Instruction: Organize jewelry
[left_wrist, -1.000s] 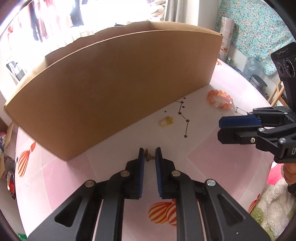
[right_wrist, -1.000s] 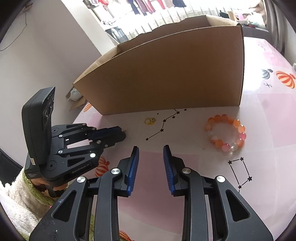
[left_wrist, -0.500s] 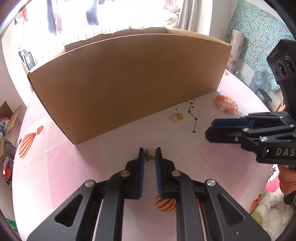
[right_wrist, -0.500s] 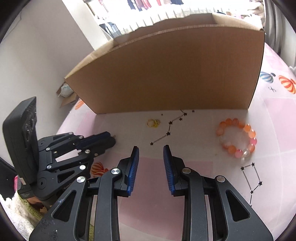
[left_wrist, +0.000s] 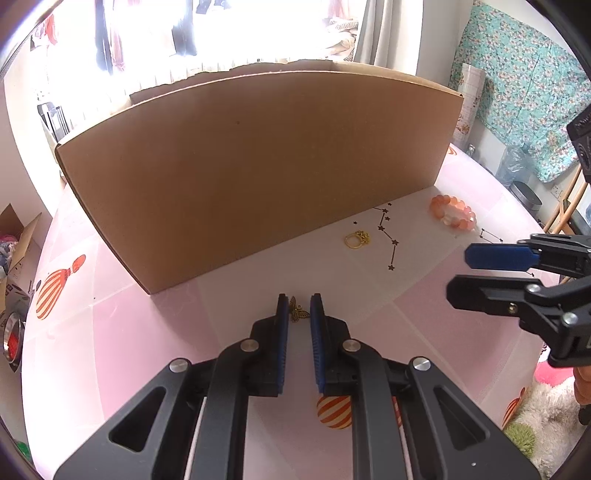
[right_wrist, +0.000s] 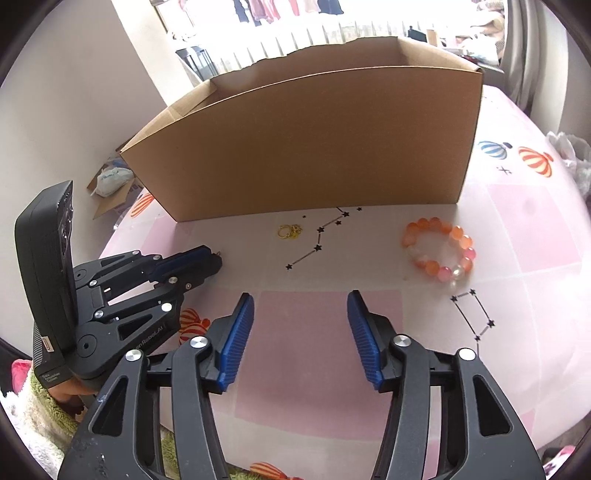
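I see the cardboard box (right_wrist: 314, 147) at the far side of the pink table (right_wrist: 517, 229). My right hand-held gripper (right_wrist: 301, 332) is opening, with nothing between its jaws. The bead bracelet (right_wrist: 439, 251) lies near the box's right corner, the gold ring (right_wrist: 290, 232) further left. My left hand-held gripper (left_wrist: 299, 314) pinches a small bronze charm (left_wrist: 297, 313).

Plain brown cardboard box (right_wrist: 314, 147) on a pink-and-white checked tablecloth (right_wrist: 325, 354) printed with orange-striped balloons and black star constellations; gold ring (right_wrist: 290, 232), orange-pink bead bracelet (right_wrist: 439, 251), black grippers with blue ribbed pads (right_wrist: 236, 339).
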